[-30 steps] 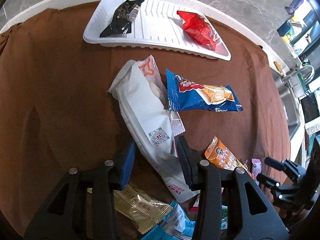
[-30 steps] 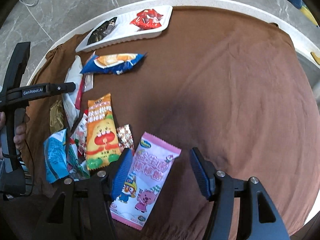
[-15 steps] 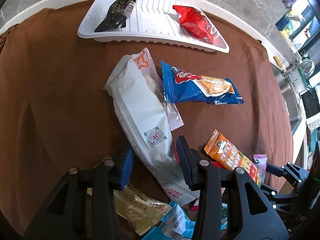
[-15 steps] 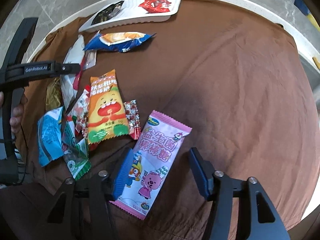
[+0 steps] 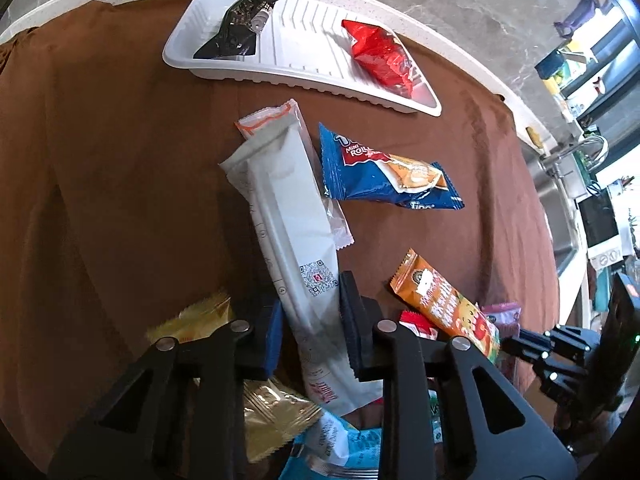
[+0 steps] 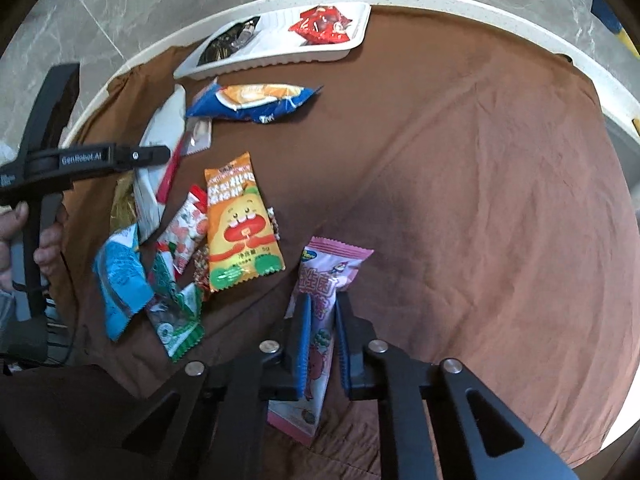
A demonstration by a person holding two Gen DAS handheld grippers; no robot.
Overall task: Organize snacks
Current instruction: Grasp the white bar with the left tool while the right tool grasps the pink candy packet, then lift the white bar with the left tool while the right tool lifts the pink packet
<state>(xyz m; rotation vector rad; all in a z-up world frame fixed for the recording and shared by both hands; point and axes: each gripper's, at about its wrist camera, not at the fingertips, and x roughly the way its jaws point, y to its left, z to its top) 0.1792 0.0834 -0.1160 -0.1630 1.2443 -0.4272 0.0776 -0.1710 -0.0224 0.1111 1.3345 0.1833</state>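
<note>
Both claws are pinching now. The left claw [image 5: 310, 330] is closing its jaws on the long white packet [image 5: 288, 216], which runs from between the pads up toward twelve o'clock; a square code is printed on it near the grip. The right claw [image 6: 320, 340] has narrowed hard onto the pink packet [image 6: 324, 292], creasing it lengthwise, its top end poking out toward twelve o'clock. Chinese characters and cartoon animals show on the pink wrapper.

At one o'clock from the left claw lies a blue packet [image 5: 384, 172] reading "MINI ROLL" and "Tino". An orange packet [image 6: 240, 224] with a grinning cartoon mouth sits at ten o'clock from the right claw, marked with Chinese writing. The side of the left claw reads "GenRobot.AI".

Count: one white tray [image 5: 304, 60] at twelve o'clock on the brown cloth [image 6: 480, 200], holding two snacks, one black packet [image 5: 240, 28] and one red packet [image 5: 380, 56]. Loose on the cloth: one gold packet [image 5: 272, 412], one light-blue packet [image 6: 120, 280], one green-and-white packet [image 6: 176, 320].
</note>
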